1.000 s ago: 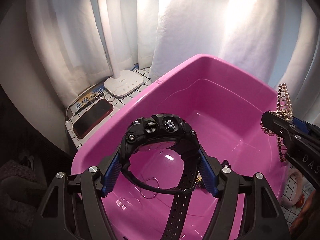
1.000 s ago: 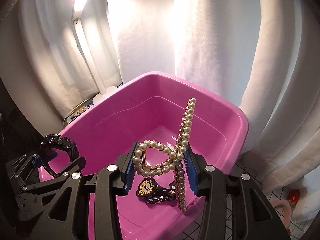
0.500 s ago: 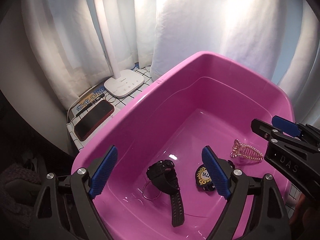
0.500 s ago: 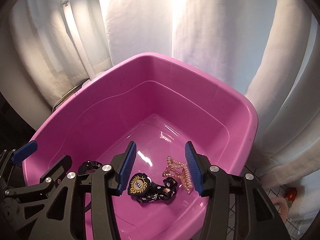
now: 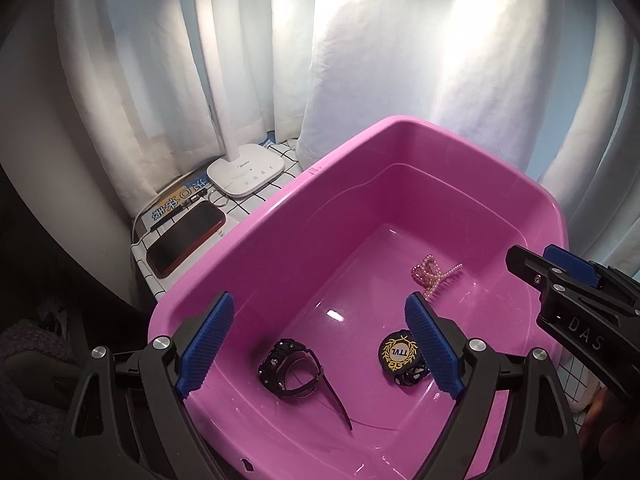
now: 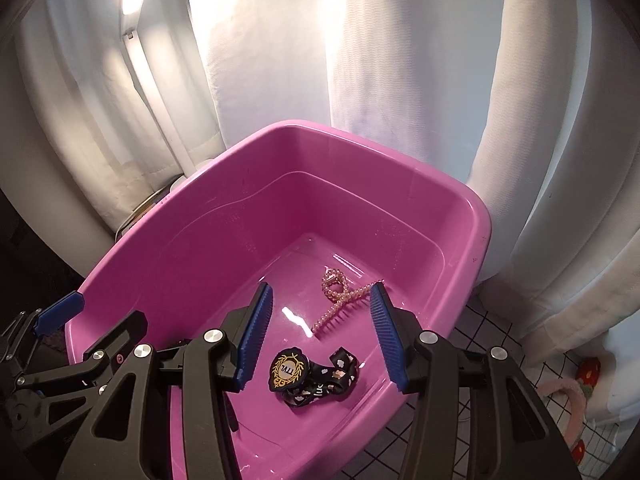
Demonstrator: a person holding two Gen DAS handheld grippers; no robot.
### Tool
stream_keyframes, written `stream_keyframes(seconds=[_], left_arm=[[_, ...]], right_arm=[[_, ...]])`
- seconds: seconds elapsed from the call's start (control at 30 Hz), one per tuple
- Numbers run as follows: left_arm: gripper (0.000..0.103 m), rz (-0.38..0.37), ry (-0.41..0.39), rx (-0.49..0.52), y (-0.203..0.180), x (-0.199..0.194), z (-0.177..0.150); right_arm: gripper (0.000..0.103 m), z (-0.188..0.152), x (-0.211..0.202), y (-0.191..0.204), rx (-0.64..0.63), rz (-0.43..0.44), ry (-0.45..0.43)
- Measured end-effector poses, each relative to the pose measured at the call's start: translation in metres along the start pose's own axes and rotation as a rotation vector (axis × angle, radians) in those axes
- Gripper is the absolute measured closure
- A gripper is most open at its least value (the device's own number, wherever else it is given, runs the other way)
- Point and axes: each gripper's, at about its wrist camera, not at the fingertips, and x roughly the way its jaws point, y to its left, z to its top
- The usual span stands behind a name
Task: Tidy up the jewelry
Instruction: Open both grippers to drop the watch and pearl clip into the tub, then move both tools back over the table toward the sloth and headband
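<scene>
A pink plastic tub fills both views. On its floor lie a black watch, a pearl hair claw and a black scrunchie with a gold-crest badge. My left gripper hangs open over the tub's near side, above the watch, with nothing between its blue pads. My right gripper is open too, empty, above the scrunchie and the claw. The right gripper's fingers show at the right edge of the left wrist view.
Left of the tub on a checked cloth stand a white desk lamp base, a red-edged phone and a blue printed card. White curtains hang behind. A pink headband with strawberries lies at right.
One second ago the left gripper held the watch and the right held the pearl claw; both jaws opened and the two things dropped onto the tub floor, where they now lie still.
</scene>
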Motion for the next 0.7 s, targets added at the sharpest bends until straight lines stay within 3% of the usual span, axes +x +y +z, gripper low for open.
stream_keyframes(seconds=[0.37, 0.7], left_arm=[[0.016, -0.060, -0.053, 0.023, -0.023, -0.037, -0.014], [0.015, -0.138, -0.087, 0.091, -0.066, -0.070, -0.033]], right_arm=[[0.054, -0.023, -0.059, -0.024, 0.026, -0.069, -0.094], [0.054, -0.063, -0.109, -0.071, 0.129, -0.136, -0.134]])
